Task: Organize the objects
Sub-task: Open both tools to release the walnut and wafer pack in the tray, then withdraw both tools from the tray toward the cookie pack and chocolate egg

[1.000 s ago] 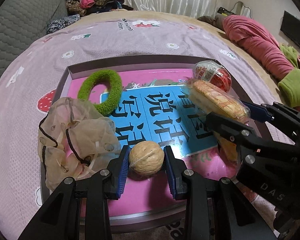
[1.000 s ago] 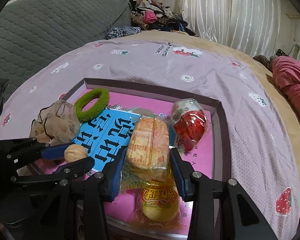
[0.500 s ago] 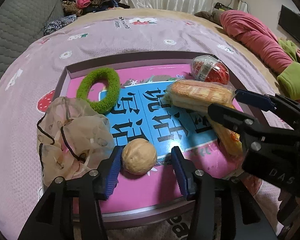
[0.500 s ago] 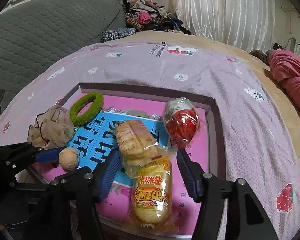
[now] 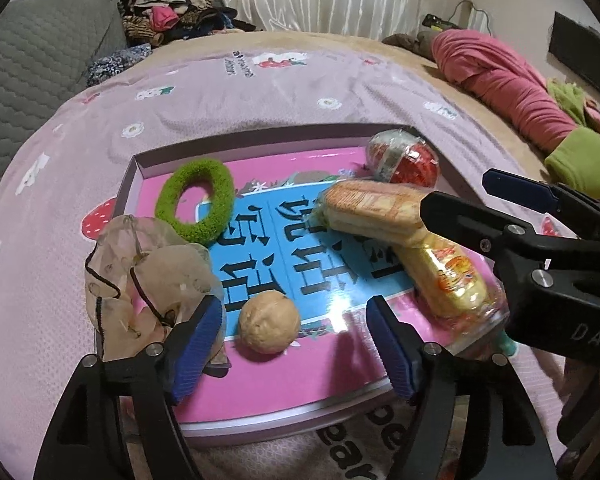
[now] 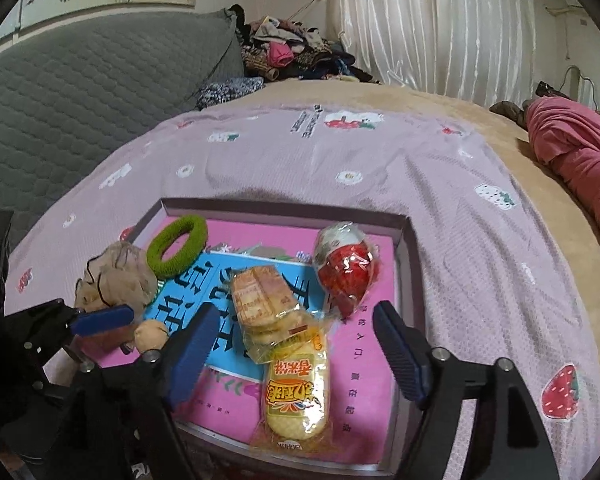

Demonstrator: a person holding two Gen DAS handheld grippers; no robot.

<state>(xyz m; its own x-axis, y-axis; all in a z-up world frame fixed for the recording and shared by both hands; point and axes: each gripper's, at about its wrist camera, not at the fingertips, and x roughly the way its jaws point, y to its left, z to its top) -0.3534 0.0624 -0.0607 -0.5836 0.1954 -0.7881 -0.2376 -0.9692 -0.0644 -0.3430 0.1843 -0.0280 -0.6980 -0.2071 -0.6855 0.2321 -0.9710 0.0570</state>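
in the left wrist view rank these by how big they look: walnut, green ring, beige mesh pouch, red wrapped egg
1. beige mesh pouch
2. green ring
3. red wrapped egg and walnut: look alike; the walnut is nearer the camera, so unranked.

A walnut (image 5: 269,323), a cracker pack (image 5: 404,240), a green ring (image 5: 196,201), a red egg (image 5: 404,156) and a beige scrunchie (image 5: 140,280) are laid in the tray (image 5: 138,168), centre frame.

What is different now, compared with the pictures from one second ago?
Both tongs have let go and are opening. The left tongs released the walnut; the right tongs released the snack packet, which tipped over and now lies in the tray. The green ring, beige pouch and red wrapped egg stayed put.
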